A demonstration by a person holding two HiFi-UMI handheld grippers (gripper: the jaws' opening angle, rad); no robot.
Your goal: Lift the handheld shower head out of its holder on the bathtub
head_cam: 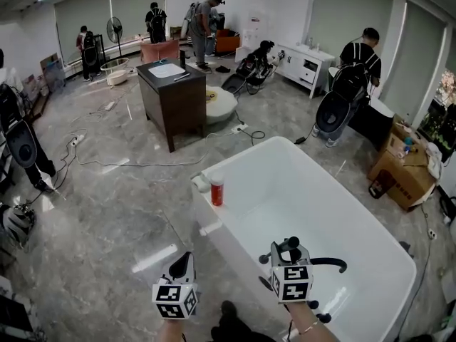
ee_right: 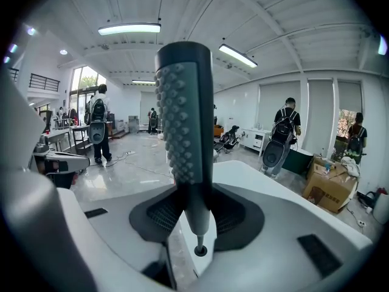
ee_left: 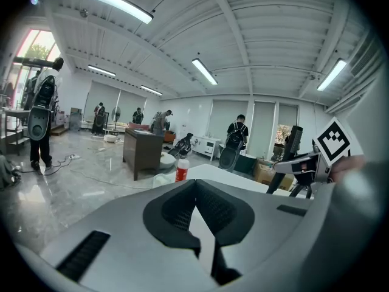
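Right tongs (ee_right: 193,218): clamped on the studded handle of the shower head (ee_right: 185,120), which stands upright between the pads. Left tongs (ee_left: 196,193): tips together, nothing between them, held just left of the white bathtub (head_cam: 246,155). The shower head is above the tub's near end, with its black hose (head_cam: 331,263) curving over the basin. A red bottle (head_cam: 216,189) stands on the left rim.

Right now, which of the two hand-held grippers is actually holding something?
The right hand-held gripper, clamped on the studded grey shower head; the left hand-held gripper has its jaws together on nothing.
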